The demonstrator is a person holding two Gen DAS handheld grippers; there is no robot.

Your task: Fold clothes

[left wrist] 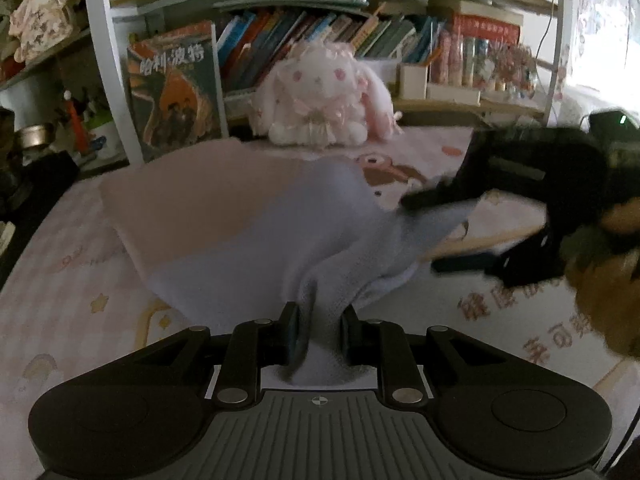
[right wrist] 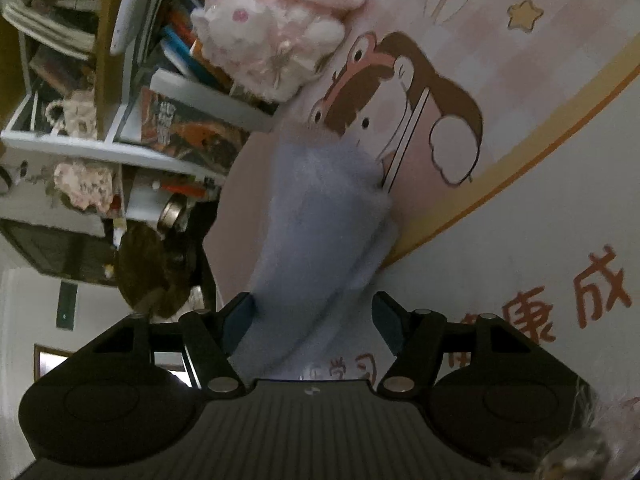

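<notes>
A soft garment [left wrist: 248,240], pink on one half and pale blue on the other, is lifted off the printed mat. At the bottom of the left wrist view my left gripper [left wrist: 322,332] is shut on a bunched blue fold of it. My right gripper [left wrist: 448,230] comes in from the right, blurred, with its fingers spread above and below the garment's blue corner. In the right wrist view the blue cloth [right wrist: 320,220] hangs between the widely parted fingers of the right gripper [right wrist: 314,320] and is not pinched.
A pink-and-white plush rabbit [left wrist: 320,96] sits at the back of the cartoon-print mat [left wrist: 520,320], in front of a crowded bookshelf [left wrist: 300,36]. A large book [left wrist: 172,88] stands at the back left. A person's hand [left wrist: 600,280] holds the right gripper.
</notes>
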